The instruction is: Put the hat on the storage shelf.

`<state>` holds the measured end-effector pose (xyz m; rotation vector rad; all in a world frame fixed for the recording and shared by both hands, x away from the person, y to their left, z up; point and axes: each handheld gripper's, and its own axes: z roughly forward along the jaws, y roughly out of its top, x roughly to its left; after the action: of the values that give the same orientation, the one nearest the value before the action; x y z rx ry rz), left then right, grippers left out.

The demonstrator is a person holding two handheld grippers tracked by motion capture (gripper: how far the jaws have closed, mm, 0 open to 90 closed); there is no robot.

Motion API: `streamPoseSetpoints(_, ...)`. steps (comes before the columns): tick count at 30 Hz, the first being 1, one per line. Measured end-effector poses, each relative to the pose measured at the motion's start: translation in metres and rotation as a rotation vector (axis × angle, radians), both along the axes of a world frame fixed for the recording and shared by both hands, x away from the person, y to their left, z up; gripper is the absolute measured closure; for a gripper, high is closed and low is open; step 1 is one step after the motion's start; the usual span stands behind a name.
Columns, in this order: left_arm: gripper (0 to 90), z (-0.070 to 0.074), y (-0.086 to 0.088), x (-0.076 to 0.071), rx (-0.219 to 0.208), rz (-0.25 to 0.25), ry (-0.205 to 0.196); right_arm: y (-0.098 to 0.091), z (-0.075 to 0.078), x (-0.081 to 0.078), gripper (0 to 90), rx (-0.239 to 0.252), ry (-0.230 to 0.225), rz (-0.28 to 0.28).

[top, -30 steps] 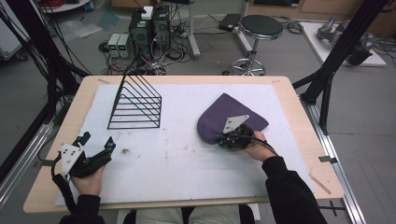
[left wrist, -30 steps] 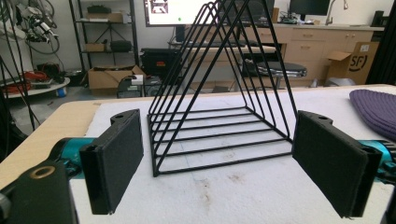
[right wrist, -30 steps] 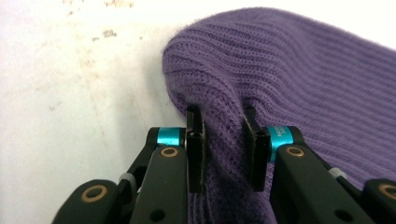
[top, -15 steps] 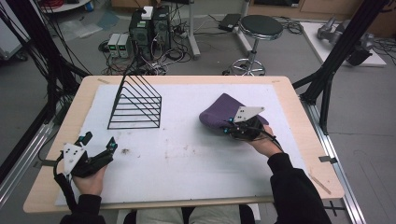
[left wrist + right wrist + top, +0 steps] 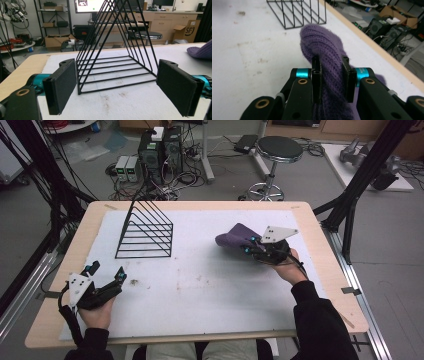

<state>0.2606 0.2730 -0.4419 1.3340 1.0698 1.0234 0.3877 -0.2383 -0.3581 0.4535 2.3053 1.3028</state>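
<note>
The right hand-held gripper (image 5: pixel 330 80) is clenched on a fold of the purple knit hat (image 5: pixel 324 50), its two black pads pinching the wool from both sides; in the high view this hand-held gripper (image 5: pixel 252 246) sits right of centre, with the hat (image 5: pixel 235 236) bunched at its tip and partly lifted off the white mat (image 5: pixel 210 285). Most of the hat hangs loose beyond the jaws, so the grip looks thin: to lift well, keep the pinch firm, raise steadily and let the trailing cloth clear the mat before carrying it across. The left hand-held gripper (image 5: pixel 107 279) rests at the lower left of the high view, released, its pads (image 5: pixel 62 87) standing wide apart with nothing between them. It faces the black wire rack (image 5: pixel 117 50), which stands upper left of centre on the mat (image 5: pixel 125 100), well apart from the hat. If the hat is meant for the rack, the free hand could steady the light frame. The table (image 5: pixel 320 245) edges the mat.
</note>
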Motion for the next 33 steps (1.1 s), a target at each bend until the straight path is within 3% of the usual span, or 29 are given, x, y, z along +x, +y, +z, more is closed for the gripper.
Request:
streamPoseSetpoints(5,17.0,0.000,0.000,0.000,-0.006,-0.001,-0.003,-0.001,0.014,0.000,75.4,0.046,-0.017,-0.005)
streamPoseSetpoints(11,17.0,0.000,0.000,0.000,-0.007,0.000,-0.002,-0.004,0.025,-0.003,75.4,0.180,-0.031,-0.008)
streamPoseSetpoints(24,17.0,0.000,0.000,0.000,-0.009,-0.002,-0.002,0.003,0.054,-0.013,75.9,0.400,-0.086,0.066)
streamPoseSetpoints(33,16.9,0.000,-0.001,0.001,-0.010,-0.016,0.002,0.013,0.070,-0.017,77.1,0.491,-0.126,0.130)
